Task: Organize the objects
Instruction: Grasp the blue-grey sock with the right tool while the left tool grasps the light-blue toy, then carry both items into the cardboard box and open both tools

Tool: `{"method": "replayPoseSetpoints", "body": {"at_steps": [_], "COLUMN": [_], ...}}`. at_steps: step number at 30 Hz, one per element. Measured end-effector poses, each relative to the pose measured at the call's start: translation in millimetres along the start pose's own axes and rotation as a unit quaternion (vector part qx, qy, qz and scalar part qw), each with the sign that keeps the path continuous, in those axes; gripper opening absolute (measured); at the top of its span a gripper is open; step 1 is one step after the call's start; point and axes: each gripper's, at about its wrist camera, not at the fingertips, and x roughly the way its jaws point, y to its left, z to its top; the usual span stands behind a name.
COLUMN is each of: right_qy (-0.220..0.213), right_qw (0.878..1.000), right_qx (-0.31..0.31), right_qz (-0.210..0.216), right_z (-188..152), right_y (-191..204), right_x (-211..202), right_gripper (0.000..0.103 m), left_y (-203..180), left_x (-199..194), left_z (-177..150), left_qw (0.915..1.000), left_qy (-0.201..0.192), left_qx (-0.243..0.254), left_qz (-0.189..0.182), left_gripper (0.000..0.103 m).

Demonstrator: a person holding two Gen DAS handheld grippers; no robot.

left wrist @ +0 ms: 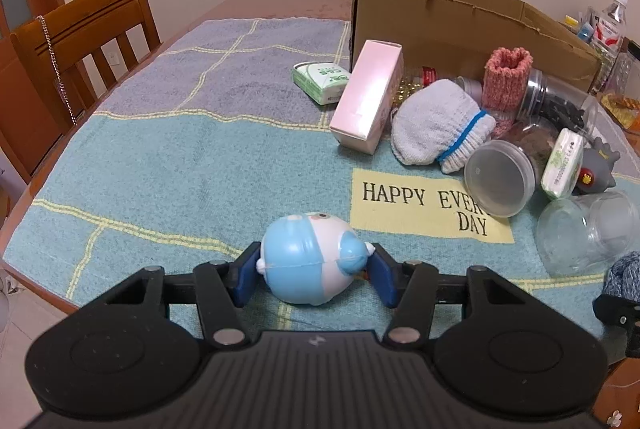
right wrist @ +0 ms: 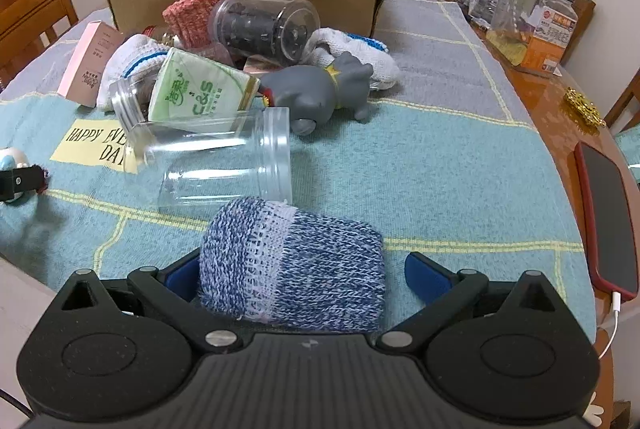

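1. Checked tablecloth (left wrist: 160, 157) carries clutter; cardboard box (left wrist: 460, 25) sits upper right.
2. Left gripper (left wrist: 314, 271) clenches the blue-white toy (left wrist: 310, 259), lower centre.
3. Right gripper (right wrist: 304, 275) straddles the blue sock (right wrist: 296, 269), released: squeeze centrally before lifting.

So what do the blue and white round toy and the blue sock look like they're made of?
Round toy: likely smooth, glossy plastic or vinyl; it shows soft highlights and a moulded seam line. Blue sock: knitted yarn, matte and fuzzy, with visible ribbed stitches in mottled blue and white.
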Motion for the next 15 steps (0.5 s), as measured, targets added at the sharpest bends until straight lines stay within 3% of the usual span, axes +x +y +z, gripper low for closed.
{"method": "replayPoseSetpoints", "body": {"at_steps": [4, 8, 15], "right_qy": [0.001, 0.002, 0.011], "right_qw": [1.000, 1.000, 0.999], "right_qx": [-0.010, -0.017, -0.031], "right_qz": [0.002, 0.012, 0.014], "right_z": [-1.6, -1.1, 5.2], "right_y": [3.4, 5.3, 6.6], "right_x": [-4.4, -7.0, -12.4], "right_gripper": [0.099, 0.086, 0.080], "left_y": [0.9, 2.7, 7.4], "left_x": [0.4, 1.3, -3.4], "left_z": [0.8, 2.3, 12.1], "left_qw": [1.0000, 1.0000, 0.9996], "left_qy": [-0.001, 0.003, 0.005], "left_qx": [0.002, 0.004, 0.023], "left_qz": [-0.002, -0.008, -0.018], "left_gripper": [0.056, 0.054, 0.053]}}
